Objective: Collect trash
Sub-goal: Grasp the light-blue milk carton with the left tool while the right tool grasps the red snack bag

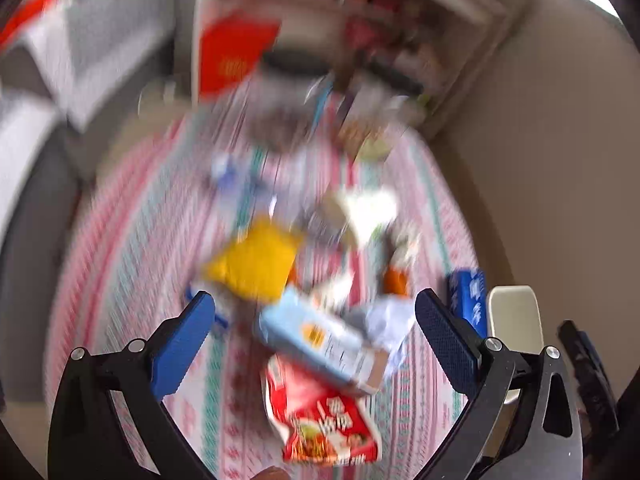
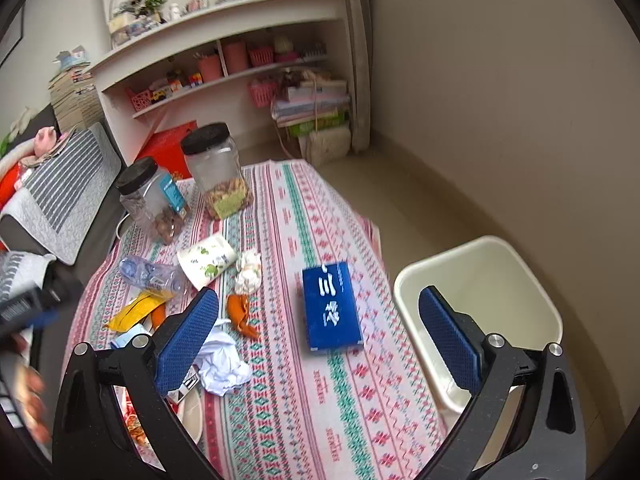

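On the counter: a striped cloth [image 2: 304, 364] covers the counter, with trash strewn over its left and near part.
Left tongs [image 1: 314, 318]: wide open, empty, poised above the near litter; this view is badly blurred.
Right tongs [image 2: 318, 308]: wide open, empty, hanging over the near right of the counter.
Trash, near: a red snack wrapper [image 1: 324, 416] with a pale blue carton [image 1: 324, 344] overlapping its far edge, and crumpled white paper [image 2: 222, 364] just right of the carton.
Trash, farther: a yellow packet [image 1: 254, 258], orange peel [image 2: 240, 314], a crushed clear bottle [image 2: 150, 272], a tipped paper cup [image 2: 206, 258] and a wad of tissue [image 2: 248, 270].
Blue box [image 2: 330, 310]: lies flat on the right, apart from the heap; whether it is trash I cannot tell.
Bin [image 2: 520, 312]: cream, open-topped, on the floor just right of the counter.
Handling, as I judge it: all light. Wrapper and packet are slick and limp, so pinch a raised fold, not the flat face. The carton is stiffer; close across its narrow sides. Paper and tissue squash readily; grip mid-wad.
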`<move>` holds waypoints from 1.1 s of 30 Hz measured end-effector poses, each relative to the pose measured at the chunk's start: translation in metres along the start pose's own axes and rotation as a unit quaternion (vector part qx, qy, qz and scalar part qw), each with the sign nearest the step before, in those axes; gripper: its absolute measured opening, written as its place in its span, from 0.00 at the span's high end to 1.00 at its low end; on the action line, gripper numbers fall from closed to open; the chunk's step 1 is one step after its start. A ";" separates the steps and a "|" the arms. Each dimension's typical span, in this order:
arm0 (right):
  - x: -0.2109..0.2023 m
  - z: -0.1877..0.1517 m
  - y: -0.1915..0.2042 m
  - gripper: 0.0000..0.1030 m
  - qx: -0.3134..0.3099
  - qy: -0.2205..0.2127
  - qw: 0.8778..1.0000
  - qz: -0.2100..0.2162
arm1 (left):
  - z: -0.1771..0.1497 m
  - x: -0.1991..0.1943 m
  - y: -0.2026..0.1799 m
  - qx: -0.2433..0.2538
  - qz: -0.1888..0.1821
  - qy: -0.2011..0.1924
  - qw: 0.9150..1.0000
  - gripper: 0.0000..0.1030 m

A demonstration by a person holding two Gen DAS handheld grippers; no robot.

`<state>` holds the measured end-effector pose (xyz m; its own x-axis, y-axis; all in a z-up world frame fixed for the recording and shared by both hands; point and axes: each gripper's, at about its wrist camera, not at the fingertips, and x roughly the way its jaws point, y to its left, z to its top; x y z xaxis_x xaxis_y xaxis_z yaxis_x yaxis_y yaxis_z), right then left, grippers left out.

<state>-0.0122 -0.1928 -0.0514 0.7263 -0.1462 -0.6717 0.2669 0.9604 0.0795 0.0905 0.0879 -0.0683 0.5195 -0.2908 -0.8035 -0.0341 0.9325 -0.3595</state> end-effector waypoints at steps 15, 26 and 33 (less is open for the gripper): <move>0.034 -0.013 0.010 0.07 -0.038 0.083 0.996 -0.003 | -0.035 0.087 0.026 -0.101 0.057 0.131 0.985 0.34; 0.047 -0.030 0.039 0.07 -0.086 0.137 0.986 0.045 | -0.027 0.025 -0.008 0.022 0.022 0.042 0.999 0.68; 0.035 -0.058 0.085 0.07 -0.185 0.151 0.963 0.126 | -0.023 -0.038 -0.005 0.069 0.051 -0.062 0.994 0.68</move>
<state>-0.0006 -0.1026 -0.1110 0.5068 0.1237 -0.8531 -0.1784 0.9833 0.0366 0.0518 0.0892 -0.0470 0.6207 -0.1729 -0.7648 0.0217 0.9788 -0.2037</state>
